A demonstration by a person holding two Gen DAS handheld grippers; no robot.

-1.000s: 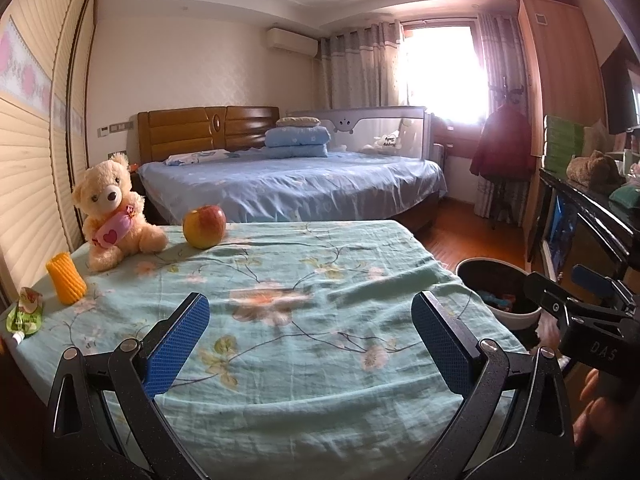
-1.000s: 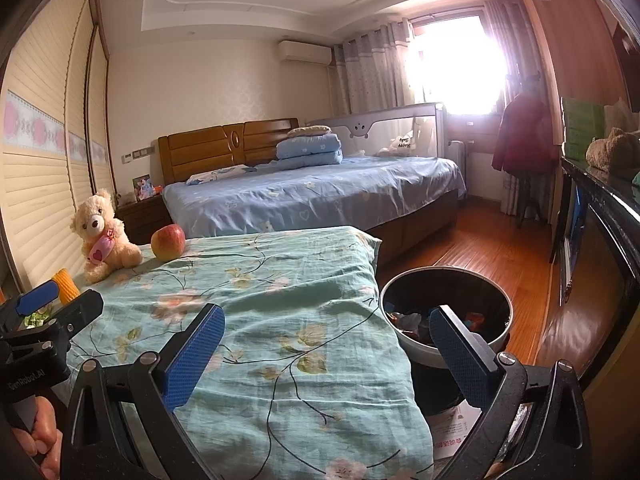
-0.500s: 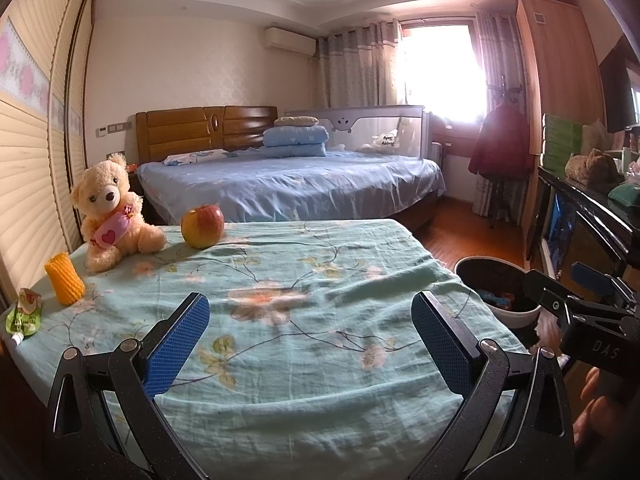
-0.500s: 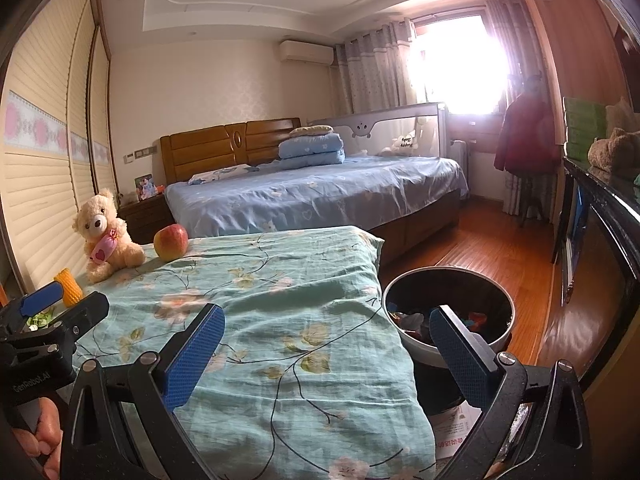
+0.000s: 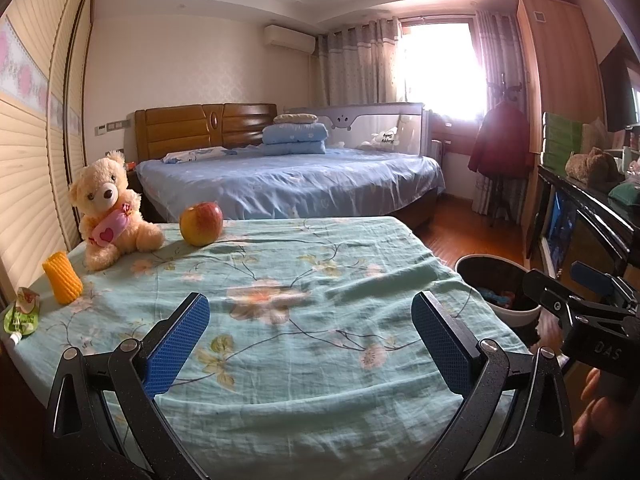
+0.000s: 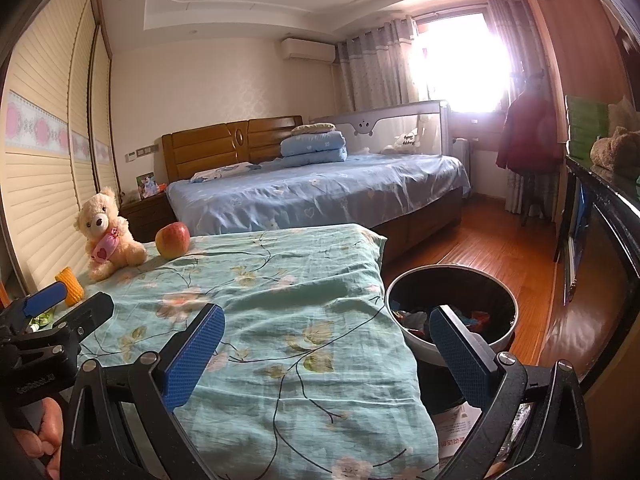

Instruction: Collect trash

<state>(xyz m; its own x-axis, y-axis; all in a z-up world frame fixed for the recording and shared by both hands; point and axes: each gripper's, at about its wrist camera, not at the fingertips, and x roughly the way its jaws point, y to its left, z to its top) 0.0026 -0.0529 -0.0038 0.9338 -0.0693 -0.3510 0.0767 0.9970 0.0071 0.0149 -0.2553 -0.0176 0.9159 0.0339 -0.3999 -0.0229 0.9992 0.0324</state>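
My left gripper (image 5: 310,344) hangs with jaws spread wide, empty, over the floral cloth (image 5: 280,280); my right gripper (image 6: 328,356) gapes too, touching nothing. A green wrapper (image 5: 21,316) lies at nine o'clock on the cloth's edge, beside the yellow corn (image 5: 63,278). Teddy bear (image 5: 110,216) and apple (image 5: 201,223) sit at eleven. The trash bin (image 6: 452,312) stands at three, on the wooden floor.

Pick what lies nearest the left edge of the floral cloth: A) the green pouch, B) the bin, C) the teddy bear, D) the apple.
A: the green pouch lies at the cloth's left edge, beyond the yellow corn toy.
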